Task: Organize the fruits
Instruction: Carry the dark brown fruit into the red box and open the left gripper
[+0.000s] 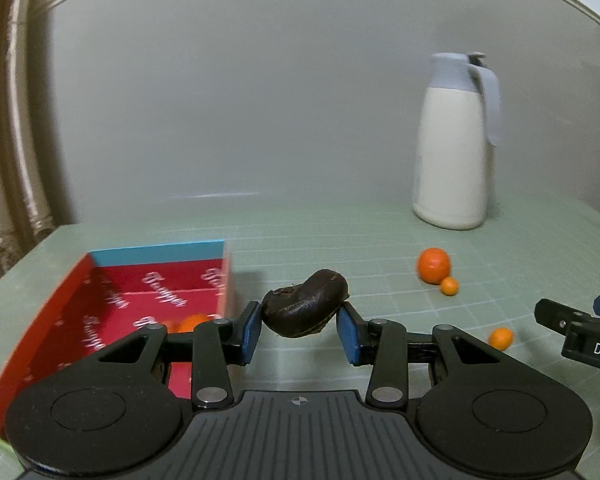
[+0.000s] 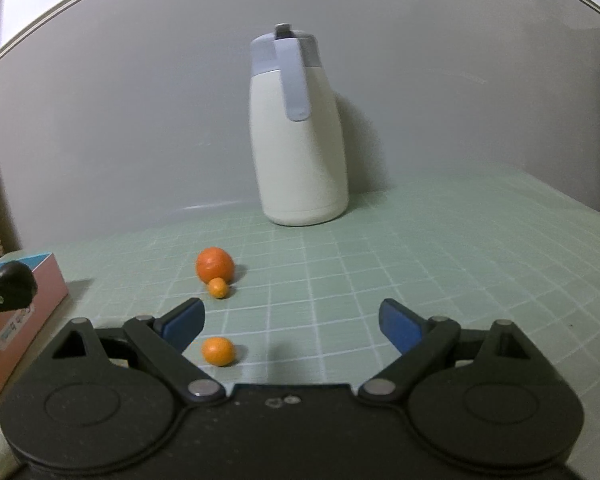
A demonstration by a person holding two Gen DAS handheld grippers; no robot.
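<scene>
While the left gripper clamps a dark, wrinkled fruit between its blue pads, the red box lies just to its left and a little below, with something orange already inside, blurred. That fruit looks soft and is pinched only at its two ends, so it could slip or squash if the grip shifts on the way over the box wall; released too soon, it would land on the mat beside the box instead of in it. To the gripper's right, ahead on the mat, a tangerine touches a small kumquat, with a jug well behind them. Farther right, the right gripper hangs wide open and empty; a second kumquat sits just inside its left finger rather than centred. Closing from here would likely nudge that round fruit sideways and send it rolling. The tangerine and its kumquat lie ahead and left of it.
</scene>
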